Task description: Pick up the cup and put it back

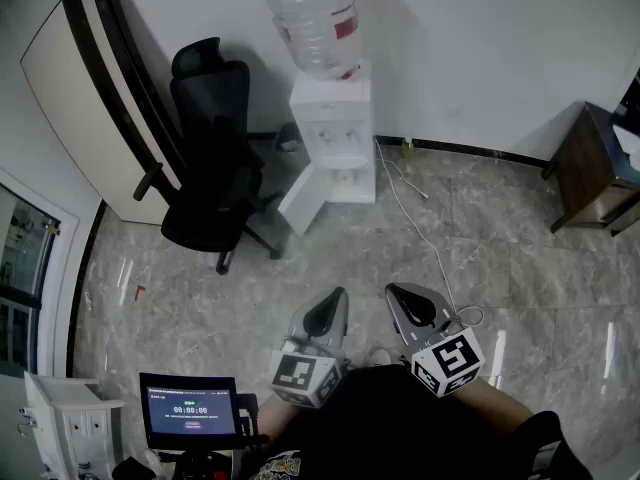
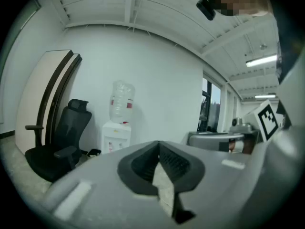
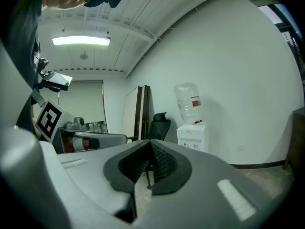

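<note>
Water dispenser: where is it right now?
Head view, top centre: the water dispenser stands against the white wall, just right of the black office chair.

Water bottle [image 1: 315, 18]: top cut off by the upper edge. Wooden cabinet [image 1: 592, 168]: cropped at the right edge. Screen [image 1: 190, 408]: lettering too small to read. Left tongs [image 1: 330, 306] and right tongs [image 1: 405, 300]: rear ends hidden under the person's dark clothing [image 1: 400, 433].
</note>
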